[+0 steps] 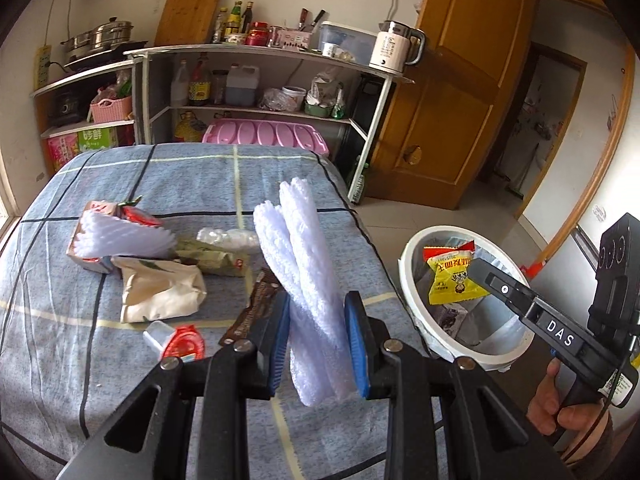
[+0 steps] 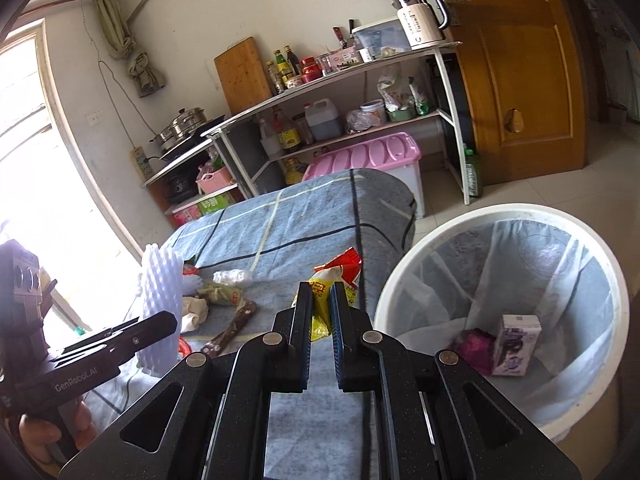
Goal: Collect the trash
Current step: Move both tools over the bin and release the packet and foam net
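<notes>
We carry trash binward: left tongs [image 1: 318, 332] clamp white foam netting [image 1: 304, 264], right tongs [image 2: 320, 320] pinch a yellow snack wrapper [image 2: 336, 280]; next, release over the bin [image 2: 400, 280].

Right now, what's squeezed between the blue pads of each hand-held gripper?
Left hand-held gripper: white foam netting, in its own view. Right hand-held gripper: a yellow snack wrapper.
</notes>
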`<state>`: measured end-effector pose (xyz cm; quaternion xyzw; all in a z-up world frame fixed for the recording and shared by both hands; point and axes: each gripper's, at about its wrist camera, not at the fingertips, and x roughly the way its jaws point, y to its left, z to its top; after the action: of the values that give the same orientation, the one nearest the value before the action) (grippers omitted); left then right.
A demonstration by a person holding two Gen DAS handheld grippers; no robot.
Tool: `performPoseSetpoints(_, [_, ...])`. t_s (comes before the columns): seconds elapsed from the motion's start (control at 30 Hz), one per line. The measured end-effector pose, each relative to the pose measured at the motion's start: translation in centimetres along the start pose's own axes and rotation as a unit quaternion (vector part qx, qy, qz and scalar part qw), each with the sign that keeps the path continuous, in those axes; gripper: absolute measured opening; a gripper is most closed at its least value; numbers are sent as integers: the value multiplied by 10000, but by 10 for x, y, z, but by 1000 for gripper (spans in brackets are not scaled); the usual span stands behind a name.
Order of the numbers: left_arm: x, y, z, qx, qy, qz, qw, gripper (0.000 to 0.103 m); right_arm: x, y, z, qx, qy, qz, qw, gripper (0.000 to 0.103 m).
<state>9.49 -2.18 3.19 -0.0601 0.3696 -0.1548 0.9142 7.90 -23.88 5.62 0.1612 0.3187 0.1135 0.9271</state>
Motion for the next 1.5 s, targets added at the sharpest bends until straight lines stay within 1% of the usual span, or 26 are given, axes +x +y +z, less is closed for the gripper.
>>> performPoseSetpoints(0.2, [26, -41, 4, 367, 168, -191, 9990, 29, -15, -36, 4, 121, -59, -367, 9992, 9])
performPoseSetpoints(0.37, [48, -73, 5, 691, 325, -255, 9968, 29, -20, -60, 5, 50, -6, -754, 9971, 9])
performPoseSetpoints(0.6, [68, -108, 4, 1116, 380, -163, 9929, 29, -15, -85, 1, -114, 194, -1349, 9906, 9])
performPoseSetpoints(0.63, [72, -112, 4, 1129, 427, -195, 9925, 29, -13, -89, 0, -129, 248, -1403, 9897, 9])
performPoseSetpoints(0.7, [80, -118, 3, 1134, 534, -277, 9917, 29, -9, -95, -1, -140, 330, -1510, 9879, 9])
performPoseSetpoints(0.8, [92, -125, 2, 1220, 628, -193, 9904, 29, -3, -102, -3, -243, 418, -1691, 9844, 9])
performPoseSetpoints(0.9, [97, -129, 0, 1174, 709, -318, 9900, 29, 1, -106, -5, -284, 486, -1800, 9821, 9])
performPoseSetpoints(0.93, [98, -130, 0, 1184, 724, -299, 9899, 29, 2, -107, -5, -303, 507, -1858, 9808, 9])
performPoseSetpoints(1.0, [103, -130, 0, 1224, 753, -220, 9894, 29, 5, -111, -5, -285, 577, -1846, 9807, 9])
performPoseSetpoints(1.23, [108, -130, 0, 1149, 848, -291, 9893, 30, 12, -114, -5, -232, 775, -1900, 9785, 10])
performPoseSetpoints(1.3, [108, -130, 0, 1175, 833, -216, 9893, 32, 11, -114, -5, -194, 776, -1868, 9791, 10])
performPoseSetpoints(1.33, [107, -129, 1, 1164, 834, -222, 9895, 35, 11, -112, -5, -197, 767, -1868, 9792, 12])
performPoseSetpoints(1.4, [105, -127, 1, 1135, 805, -214, 9900, 36, 11, -109, -5, -247, 759, -1893, 9787, 21])
performPoseSetpoints(1.43, [103, -127, 2, 1164, 759, -191, 9901, 37, 10, -107, -4, -266, 748, -1911, 9784, 31])
performPoseSetpoints(1.47, [101, -127, 2, 1178, 727, -179, 9902, 41, 10, -106, -5, -272, 741, -1918, 9783, 37])
performPoseSetpoints(1.5, [100, -126, 4, 1153, 722, -186, 9905, 42, 9, -104, -5, -257, 734, -1894, 9788, 37])
